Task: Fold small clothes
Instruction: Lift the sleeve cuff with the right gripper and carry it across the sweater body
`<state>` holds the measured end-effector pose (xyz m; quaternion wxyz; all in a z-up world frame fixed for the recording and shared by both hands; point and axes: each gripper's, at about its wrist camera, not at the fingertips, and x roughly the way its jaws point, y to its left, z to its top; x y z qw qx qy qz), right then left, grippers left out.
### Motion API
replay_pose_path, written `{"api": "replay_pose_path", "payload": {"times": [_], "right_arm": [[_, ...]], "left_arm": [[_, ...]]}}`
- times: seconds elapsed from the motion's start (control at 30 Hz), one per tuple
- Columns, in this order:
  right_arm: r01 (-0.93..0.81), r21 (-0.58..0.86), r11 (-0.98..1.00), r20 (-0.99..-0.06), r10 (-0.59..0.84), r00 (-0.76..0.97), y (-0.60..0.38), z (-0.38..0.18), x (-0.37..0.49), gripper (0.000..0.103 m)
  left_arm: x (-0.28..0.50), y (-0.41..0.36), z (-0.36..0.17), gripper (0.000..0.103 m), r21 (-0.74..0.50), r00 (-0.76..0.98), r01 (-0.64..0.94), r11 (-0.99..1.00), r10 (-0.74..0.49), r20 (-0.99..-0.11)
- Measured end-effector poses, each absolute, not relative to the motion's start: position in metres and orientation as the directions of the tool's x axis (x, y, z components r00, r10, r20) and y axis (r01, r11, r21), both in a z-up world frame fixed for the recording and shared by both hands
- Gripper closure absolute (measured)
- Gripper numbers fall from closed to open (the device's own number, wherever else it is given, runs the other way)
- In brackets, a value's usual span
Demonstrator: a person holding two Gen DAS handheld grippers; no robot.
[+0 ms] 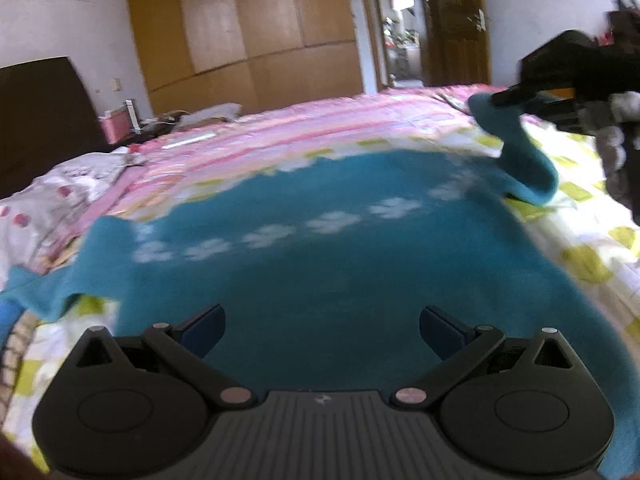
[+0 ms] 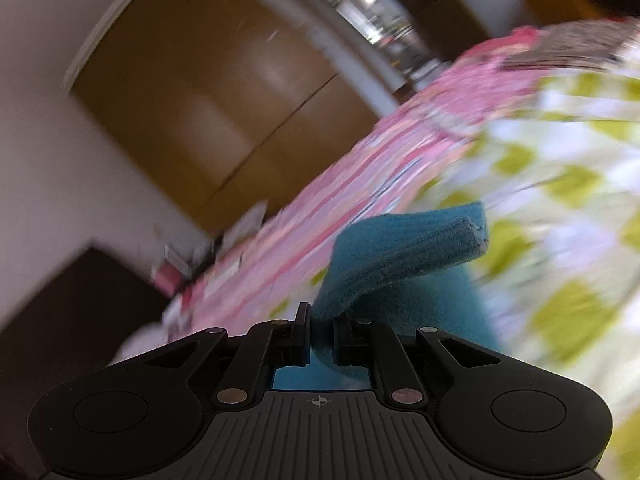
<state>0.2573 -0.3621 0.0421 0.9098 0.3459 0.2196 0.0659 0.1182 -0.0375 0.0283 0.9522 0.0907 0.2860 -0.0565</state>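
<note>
A small teal sweater [image 1: 344,272] with a row of white flower marks lies spread on the bed. My left gripper [image 1: 322,330] is open and empty, low over the sweater's near part. My right gripper [image 2: 321,338] is shut on the sweater's sleeve [image 2: 404,256] and holds it lifted above the bed. In the left wrist view the right gripper [image 1: 504,98] shows at the upper right with the raised sleeve [image 1: 516,152] hanging from it. The other sleeve [image 1: 60,284] lies flat at the left.
The bed has a pink striped cover [image 1: 280,136] at the back and a white quilt with green patches [image 1: 580,248] on the right. A dark headboard [image 1: 40,120], a wooden wardrobe [image 1: 248,32] and an open doorway [image 1: 400,28] stand behind.
</note>
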Motion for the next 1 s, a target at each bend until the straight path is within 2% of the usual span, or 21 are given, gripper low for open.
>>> {"api": "replay_pose_path", "payload": {"times": [0.27, 0.47, 0.77, 1.0], "right_arm": [[-0.073, 0.492, 0.867, -0.486, 0.344, 0.804, -0.204, 0.045, 0.303, 0.093], [-0.165, 0.236, 0.958, -0.584, 0.275, 0.764, -0.094, 0.026, 0.319, 0.093], [-0.301, -0.256, 0.919, -0.573, 0.106, 0.812, 0.006, -0.005, 0.3, 0.092], [-0.304, -0.332, 0.893, -0.559, 0.073, 0.826, 0.02, -0.016, 0.301, 0.09]], "left_arm": [[0.115, 0.032, 0.022, 0.0, 0.074, 0.86, 0.087, 0.993, -0.037, -0.509], [0.117, 0.068, 0.013, 0.0, -0.011, 0.862, 0.055, 0.998, -0.053, -0.504], [0.115, 0.104, 0.013, 0.0, -0.075, 0.863, 0.047, 0.996, -0.078, -0.5], [0.116, 0.107, 0.012, 0.0, -0.085, 0.863, 0.045, 0.995, -0.081, -0.499]]}}
